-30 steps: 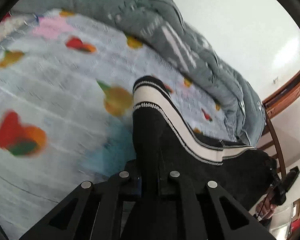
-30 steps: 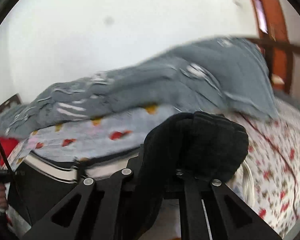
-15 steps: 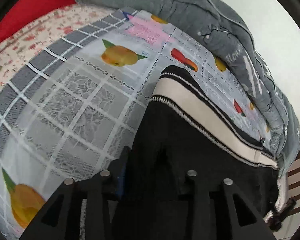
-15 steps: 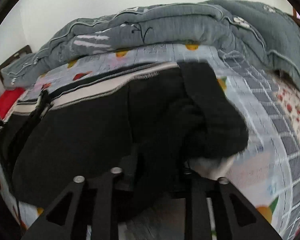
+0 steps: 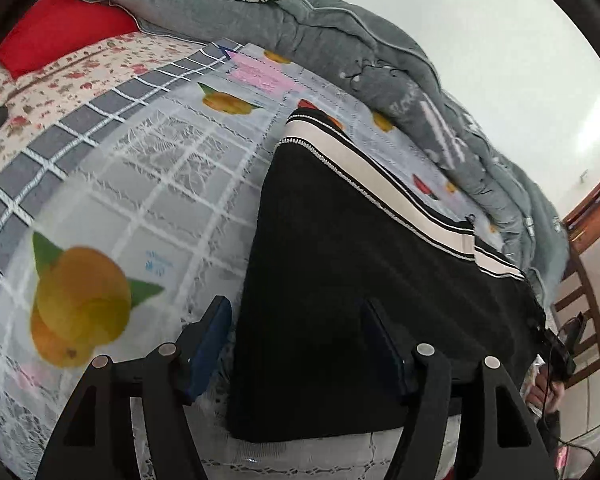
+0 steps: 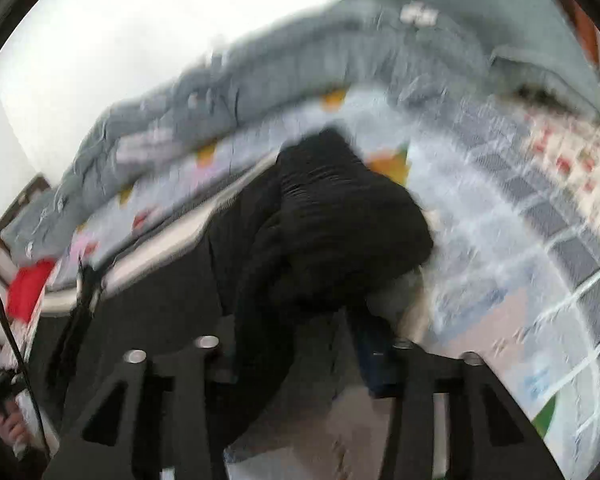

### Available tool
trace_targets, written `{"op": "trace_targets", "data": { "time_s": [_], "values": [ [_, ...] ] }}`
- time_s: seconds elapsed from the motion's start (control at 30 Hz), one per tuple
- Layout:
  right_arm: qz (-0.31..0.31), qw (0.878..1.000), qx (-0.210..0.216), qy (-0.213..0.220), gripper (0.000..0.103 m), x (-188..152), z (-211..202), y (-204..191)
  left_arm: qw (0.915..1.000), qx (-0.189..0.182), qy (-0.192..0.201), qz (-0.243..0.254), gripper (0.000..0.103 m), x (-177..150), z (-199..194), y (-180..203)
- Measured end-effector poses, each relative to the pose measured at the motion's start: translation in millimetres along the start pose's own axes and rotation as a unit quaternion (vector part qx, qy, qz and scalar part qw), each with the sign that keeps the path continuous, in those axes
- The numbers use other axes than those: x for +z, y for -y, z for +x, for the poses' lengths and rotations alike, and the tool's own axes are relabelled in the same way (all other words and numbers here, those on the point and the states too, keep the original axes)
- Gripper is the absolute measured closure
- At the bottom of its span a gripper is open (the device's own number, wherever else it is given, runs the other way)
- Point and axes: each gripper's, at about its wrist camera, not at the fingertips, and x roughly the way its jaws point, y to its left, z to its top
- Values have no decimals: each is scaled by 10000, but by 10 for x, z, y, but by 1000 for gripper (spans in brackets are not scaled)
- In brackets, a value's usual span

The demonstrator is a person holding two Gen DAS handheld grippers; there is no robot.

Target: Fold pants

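- One pair of black knit pants with a cream-and-black striped side band [image 5: 340, 248] lies on the bed, on the grey-and-white checked sheet printed with fruit [image 5: 140, 184]; one long edge runs just beside the rumpled grey quilt [image 5: 340, 40].
- Two claws in view. Left claw [image 5: 300, 344]: fingers spread apart, one on the sheet beside the pants, the other over the black cloth; nothing clamped.
- Right claw [image 6: 300, 344]: the view is motion-blurred; a bunched black lump of the same pants [image 6: 332, 216] sits in the gap between its fingers. Whether it pinches the cloth, I cannot tell.
- Judgement on the step: one fold looks laid, and the cloth is being let go.
- To do it well: draw each claw straight back along the bed so the fingers do not drag the top layer. Flatten the bunched end before the next fold.
- Risk: knit is limp and slides, so the striped band can skew off the edge below.
- Count, other things: one red pillow [image 5: 60, 28], one floral sheet [image 5: 60, 80], one wooden bed frame [image 5: 596, 208], one quilt.
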Motion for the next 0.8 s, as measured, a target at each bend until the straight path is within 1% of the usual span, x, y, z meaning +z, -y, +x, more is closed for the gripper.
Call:
{"op": "trace_targets", "data": {
  "time_s": [0.03,0.07,0.1,0.13,0.2,0.23,0.27,0.37,0.43,0.5,0.53,0.6,0.7,0.8],
  "values": [
    [127,9999,-7,48,63,12,5,20,9999,-72,10,-77,36,3,37,-16],
    [195,9998,-99,-47,62,4,37,27,9997,-171,58,-142,36,17,68,-25],
    [192,9994,-230,-196,61,-11,93,8,9994,-274,83,-188,36,38,105,-27],
    [98,9990,-332,-269,56,-35,123,-15,9990,-357,76,-247,35,71,167,-11],
    [-273,9983,-475,-179,51,-106,114,-86,9992,-303,123,-247,35,94,233,46],
    [-428,9972,-591,-145,43,-130,109,-117,9995,-214,136,-171,35,90,252,89],
    [-552,9956,-748,-118,38,-154,104,-145,9997,-188,152,-106,35,70,243,106],
    [-839,9911,-1036,-35,34,-227,149,-208,9994,-338,121,-16,35,-45,155,69],
    [-895,9896,-1122,18,33,-252,167,-199,9987,-497,98,-18,35,-182,22,7],
    [-980,9877,-1218,61,33,-274,190,-226,9983,-568,102,38,35,-312,-92,-35],
    [-1009,9870,-1245,81,33,-285,195,-231,9978,-654,111,46,35,-428,-167,-57],
    [-1021,9868,-1256,94,32,-295,194,-238,9969,-746,224,47,35,-573,-249,-72],
    [-1053,9861,-1285,106,32,-296,206,-252,9967,-726,364,-57,34,-619,-244,-64],
    [-1072,9857,-1297,119,32,-305,206,-256,9944,-905,465,-300,29,-516,-134,-47]
  ]
}}
